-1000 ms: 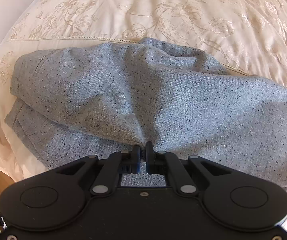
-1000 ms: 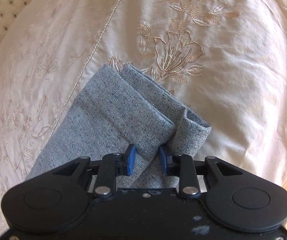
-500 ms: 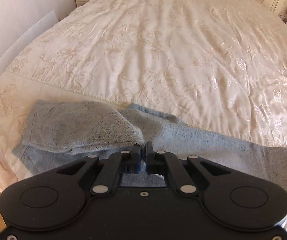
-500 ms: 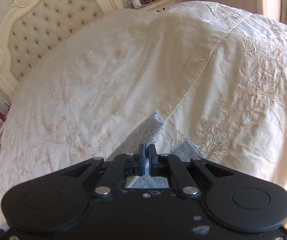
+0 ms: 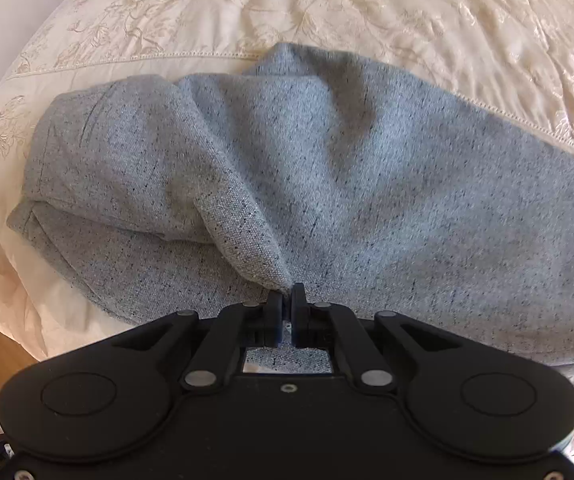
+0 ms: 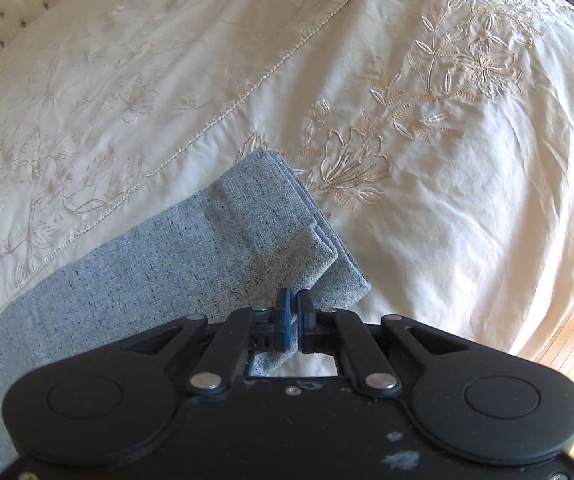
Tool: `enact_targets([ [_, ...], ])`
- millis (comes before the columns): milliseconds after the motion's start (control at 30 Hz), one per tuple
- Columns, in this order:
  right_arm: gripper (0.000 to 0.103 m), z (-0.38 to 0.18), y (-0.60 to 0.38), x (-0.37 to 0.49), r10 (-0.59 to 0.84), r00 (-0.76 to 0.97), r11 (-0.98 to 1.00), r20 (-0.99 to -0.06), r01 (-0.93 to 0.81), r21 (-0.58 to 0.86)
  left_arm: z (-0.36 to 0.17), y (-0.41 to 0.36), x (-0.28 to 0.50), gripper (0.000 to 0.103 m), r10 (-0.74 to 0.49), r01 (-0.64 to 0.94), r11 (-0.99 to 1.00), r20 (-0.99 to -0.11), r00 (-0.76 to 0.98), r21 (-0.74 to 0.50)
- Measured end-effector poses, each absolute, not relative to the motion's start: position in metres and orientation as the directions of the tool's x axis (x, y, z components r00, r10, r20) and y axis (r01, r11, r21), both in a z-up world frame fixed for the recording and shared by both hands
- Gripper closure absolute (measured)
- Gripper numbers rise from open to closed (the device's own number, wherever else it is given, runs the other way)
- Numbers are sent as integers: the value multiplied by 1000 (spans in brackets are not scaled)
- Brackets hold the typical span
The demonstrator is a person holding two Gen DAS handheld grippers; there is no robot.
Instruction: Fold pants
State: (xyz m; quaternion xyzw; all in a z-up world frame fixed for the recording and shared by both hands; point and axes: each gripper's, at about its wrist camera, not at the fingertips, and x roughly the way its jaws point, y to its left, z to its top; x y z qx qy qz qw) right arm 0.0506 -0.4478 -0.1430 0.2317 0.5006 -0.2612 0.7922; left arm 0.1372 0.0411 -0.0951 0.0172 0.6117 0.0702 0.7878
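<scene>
Your left gripper [image 5: 287, 300] pinches a raised ridge of the grey pants [image 5: 347, 184] near the waist, right gripper [image 6: 294, 304] clamps the cuff corner (both legs stacked), so you can carry one end over; pants lie along the bedspread's [image 6: 427, 200] near edge.

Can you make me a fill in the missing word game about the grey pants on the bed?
1. The pants are the colour ____.
2. The pants lie on a cream bedspread stitched with ____.
3. The left gripper is shut on a pinch of the ____.
4. The right gripper grips the pants near the cuffs, at the end of the ____.

Missing words: grey; flowers; pants; legs
</scene>
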Motion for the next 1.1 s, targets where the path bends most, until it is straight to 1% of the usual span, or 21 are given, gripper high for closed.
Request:
enact_targets([
  [67,99,-132,-447,46,-187,389,752,-902,647,123,-85,39,134,98,116,-99,991,-955,272,92],
  [133,99,-133,-447,42,-193,380,747,-905,655,116,-84,37,130,98,119,-96,991,-953,277,96],
  [267,99,-160,-449,38,-190,284,727,-940,684,60,-110,35,124,98,159,-72,986,-964,214,147],
  [333,99,-167,-448,37,-194,264,733,-945,679,39,-118,33,124,98,178,-62,984,-963,204,169],
  [467,99,-164,-442,37,-209,271,767,-940,642,15,-113,35,125,97,173,-72,984,-962,211,161],
  [567,99,-175,-445,36,-201,240,766,-950,643,0,-125,36,126,92,185,-58,982,-967,175,178],
  [667,100,-187,-448,41,-216,174,765,-961,642,-56,-132,36,128,90,198,-68,979,-967,157,190],
  [700,99,-187,-450,40,-214,173,765,-961,642,-55,-130,35,127,86,207,-69,978,-966,158,198],
  [733,95,-187,-450,38,-210,176,762,-962,646,-48,-127,33,126,84,216,-66,976,-963,161,208],
  [767,93,-185,-451,36,-207,179,759,-962,649,-42,-124,31,123,84,219,-61,976,-962,164,211],
  [800,93,-181,-452,34,-207,184,755,-961,655,-37,-121,31,120,82,219,-56,976,-962,165,212],
  [867,93,-175,-453,31,-209,193,749,-959,662,-30,-116,33,112,82,211,-59,977,-966,151,204],
  [967,92,-162,-450,29,-226,224,747,-948,665,-21,-107,42,98,82,187,-97,980,-971,147,174],
  [1100,91,-138,-428,34,-243,290,778,-926,628,-8,-94,67,87,82,204,-167,970,-963,176,175],
])
